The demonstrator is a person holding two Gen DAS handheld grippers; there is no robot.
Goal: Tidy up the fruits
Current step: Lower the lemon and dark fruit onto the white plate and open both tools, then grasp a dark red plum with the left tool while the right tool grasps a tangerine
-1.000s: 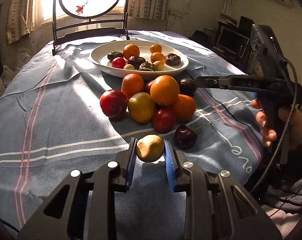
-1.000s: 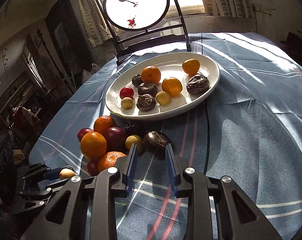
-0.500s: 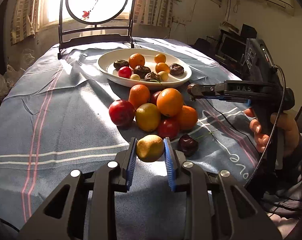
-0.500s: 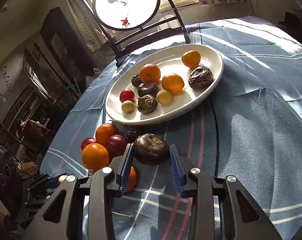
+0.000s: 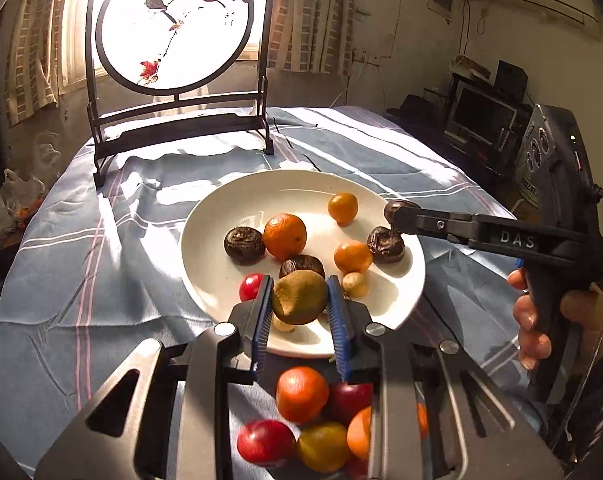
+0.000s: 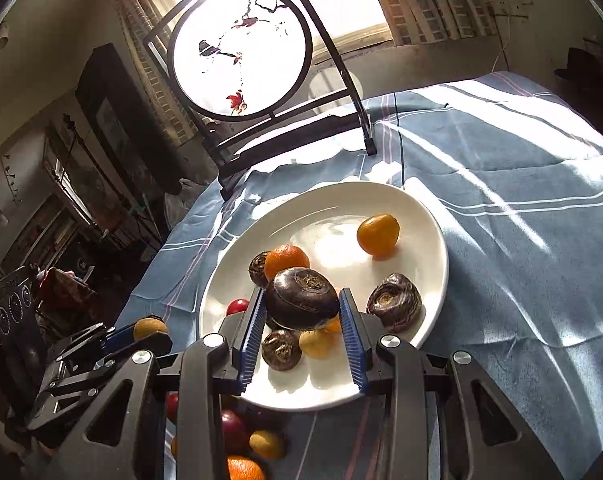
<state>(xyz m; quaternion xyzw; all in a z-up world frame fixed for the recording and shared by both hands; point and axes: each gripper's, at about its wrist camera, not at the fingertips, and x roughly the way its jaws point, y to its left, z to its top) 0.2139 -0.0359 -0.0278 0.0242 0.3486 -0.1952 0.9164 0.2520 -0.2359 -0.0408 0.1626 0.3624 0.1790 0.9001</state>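
My left gripper [image 5: 299, 308] is shut on a small yellow-brown fruit [image 5: 299, 298] and holds it over the near rim of the white plate [image 5: 217, 280]. My right gripper [image 6: 301, 322] is shut on a dark brown round fruit [image 6: 301, 298] and holds it above the plate [image 6: 421, 220]; it also shows in the left wrist view [image 5: 397, 216] over the plate's right side. The plate holds oranges [image 5: 284, 236], dark brown fruits [image 5: 244, 240], a red fruit [image 5: 251, 286] and small yellow ones [image 5: 355, 284]. Loose fruits [image 5: 301, 394] lie on the cloth beneath my left gripper.
A round painted screen on a black stand [image 5: 173, 32] stands at the table's far edge behind the plate. The table has a blue striped cloth [image 5: 81, 260]. Shelves and a monitor [image 5: 481, 116] stand beyond the table at right.
Both grippers lifted and moved forward from the loose fruit pile to above the plate. The right gripper closed on the dark fruit during this second; the left kept its yellow-brown fruit.
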